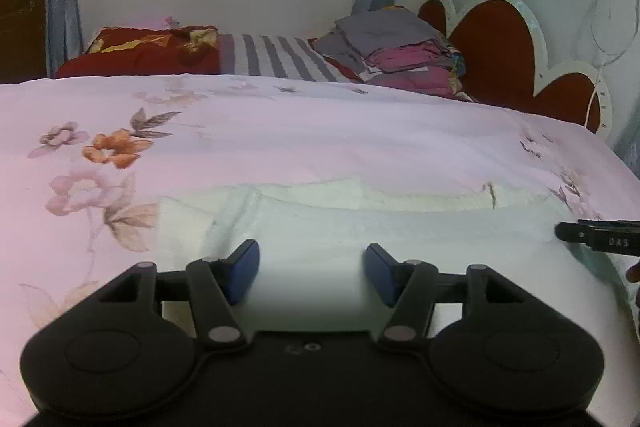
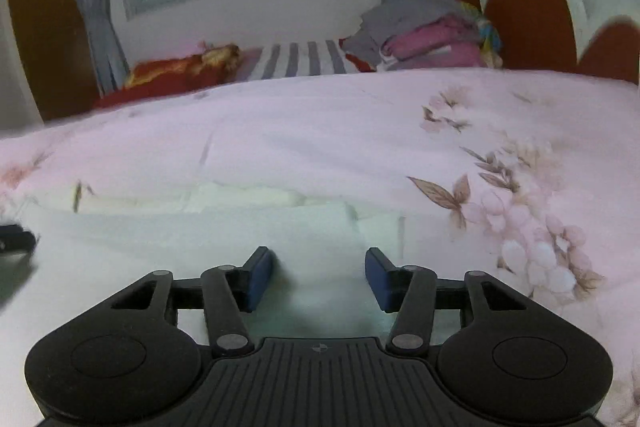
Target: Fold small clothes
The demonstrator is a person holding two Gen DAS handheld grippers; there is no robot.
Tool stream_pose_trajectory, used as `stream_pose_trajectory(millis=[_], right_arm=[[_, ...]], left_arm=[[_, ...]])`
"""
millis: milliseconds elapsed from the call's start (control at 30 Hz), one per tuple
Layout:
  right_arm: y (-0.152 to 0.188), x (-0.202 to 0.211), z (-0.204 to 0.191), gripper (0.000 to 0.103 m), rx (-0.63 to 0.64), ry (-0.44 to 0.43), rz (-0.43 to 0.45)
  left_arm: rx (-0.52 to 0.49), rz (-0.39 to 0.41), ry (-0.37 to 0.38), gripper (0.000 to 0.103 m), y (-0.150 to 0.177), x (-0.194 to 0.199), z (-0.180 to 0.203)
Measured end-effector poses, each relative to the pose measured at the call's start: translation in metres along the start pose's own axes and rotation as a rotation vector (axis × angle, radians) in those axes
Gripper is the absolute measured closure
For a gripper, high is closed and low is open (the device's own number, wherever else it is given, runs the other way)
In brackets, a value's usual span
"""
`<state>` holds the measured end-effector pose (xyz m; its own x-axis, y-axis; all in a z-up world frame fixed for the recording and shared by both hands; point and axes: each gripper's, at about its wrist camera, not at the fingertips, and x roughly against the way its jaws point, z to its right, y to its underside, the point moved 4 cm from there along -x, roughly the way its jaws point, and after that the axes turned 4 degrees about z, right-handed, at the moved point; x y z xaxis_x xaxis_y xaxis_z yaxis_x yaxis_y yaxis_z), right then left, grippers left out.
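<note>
In the left view, the left gripper is wide open over the white garment lying on the flowered bedspread. In the right view, the right gripper is also wide open above it; I think both should close on the near edge evenly.

White garment ahead of the left gripper with blue pads on black arms, pale pink floral bedspread beyond, grey-and-white striped sheet further off, red pillow far left, pink and grey folded pile far right, dark red headboard with white trim.
</note>
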<state>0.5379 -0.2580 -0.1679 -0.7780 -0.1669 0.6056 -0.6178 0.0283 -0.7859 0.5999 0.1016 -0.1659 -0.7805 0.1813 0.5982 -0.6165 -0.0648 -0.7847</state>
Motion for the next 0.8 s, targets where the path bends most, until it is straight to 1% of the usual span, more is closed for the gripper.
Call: stream_pose_trajectory(millis=[33,100,133,200,300,333,400,467,500,533,567,600,633,667,733,800], right_arm=[[-0.001,0.002,0.0,0.052,0.021,0.014,-0.004],[-0.006,0.014,0.0,0.052,-0.012,0.024,0.011],[-0.007,0.022,-0.005,0.052,-0.023,0.004,0.026],[-0.007,0.041,-0.021,0.052,-0.012,-0.066,0.041],[0.007,0.058,-0.064,0.052,0.082,-0.193,0.034],[0.014,0.06,-0.077,0.052,0.116,-0.225,0.024],[0.028,0.06,-0.097,0.052,0.169,-0.257,0.0],[0.037,0.06,-0.101,0.052,0.216,-0.237,0.005],[0.038,0.059,-0.092,0.052,0.215,-0.194,0.01],[0.037,0.057,-0.079,0.052,0.193,-0.143,0.014],[0.035,0.054,-0.061,0.052,0.149,-0.062,0.019],[0.033,0.051,-0.04,0.052,0.1,0.025,0.013],[0.032,0.05,-0.029,0.052,0.07,0.032,0.007],[0.03,0.05,-0.026,0.052,0.054,0.014,-0.005],[0.026,0.058,-0.034,0.052,0.08,0.008,0.002],[0.026,0.071,-0.053,0.052,0.089,-0.08,0.024]], left_arm=[[0.007,-0.001,-0.01,0.043,-0.002,0.005,0.001],[0.006,0.031,-0.008,0.033,-0.004,0.021,0.009],[0.009,0.046,0.005,0.028,-0.002,0.027,0.018],[-0.007,0.051,0.048,0.027,0.008,0.036,0.04],[-0.059,0.006,0.084,0.028,0.031,0.033,0.072],[-0.083,-0.011,0.08,0.028,0.038,0.031,0.079],[-0.131,-0.009,0.052,0.028,0.045,0.03,0.082],[-0.144,-0.003,0.014,0.028,0.047,0.034,0.071],[-0.14,0.004,-0.014,0.027,0.047,0.038,0.062],[-0.143,0.008,-0.06,0.028,0.048,0.042,0.051],[-0.151,0.002,-0.09,0.028,0.047,0.044,0.044],[-0.151,-0.004,-0.093,0.028,0.046,0.046,0.042],[-0.139,-0.007,-0.086,0.03,0.043,0.05,0.041],[-0.127,-0.003,-0.077,0.03,0.041,0.054,0.044],[-0.114,0.016,-0.037,0.03,0.041,0.063,0.057],[-0.13,0.016,0.008,0.03,0.05,0.068,0.077]])
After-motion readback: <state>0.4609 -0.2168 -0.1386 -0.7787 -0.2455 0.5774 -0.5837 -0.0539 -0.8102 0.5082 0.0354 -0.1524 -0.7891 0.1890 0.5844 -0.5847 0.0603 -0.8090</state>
